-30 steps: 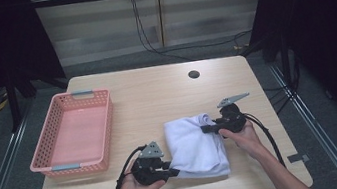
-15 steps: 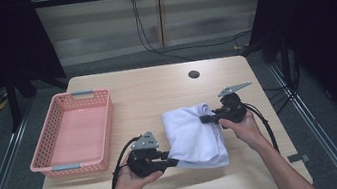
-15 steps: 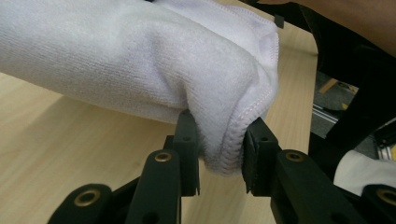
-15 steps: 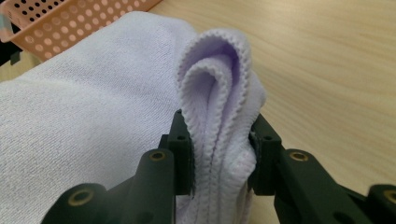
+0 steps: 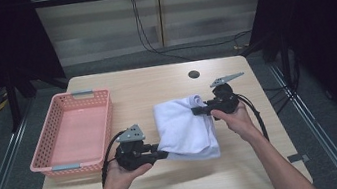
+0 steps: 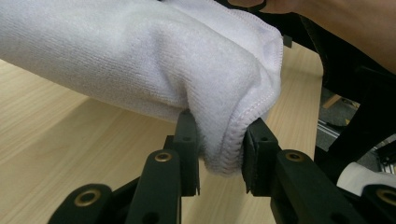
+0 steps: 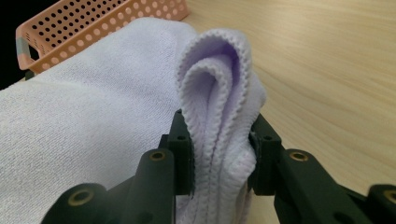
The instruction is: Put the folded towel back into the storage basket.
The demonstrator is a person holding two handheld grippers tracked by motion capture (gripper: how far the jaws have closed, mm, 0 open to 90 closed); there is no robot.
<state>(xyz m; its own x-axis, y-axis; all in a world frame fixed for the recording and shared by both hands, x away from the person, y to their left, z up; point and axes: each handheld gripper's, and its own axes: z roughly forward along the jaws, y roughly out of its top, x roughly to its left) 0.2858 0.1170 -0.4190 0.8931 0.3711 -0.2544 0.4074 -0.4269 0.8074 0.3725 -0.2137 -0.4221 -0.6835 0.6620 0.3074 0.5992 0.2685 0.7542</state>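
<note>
Both tongs, left gripper and right gripper, clamp my folded white towel, lifted off the table; transfer to pink basket remains, I judge.

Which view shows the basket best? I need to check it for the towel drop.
The high view: the whole pink basket sits at the table's left, its inside visible. The right gripper view catches just a corner of it behind the towel. The left gripper view faces away from it.
</note>
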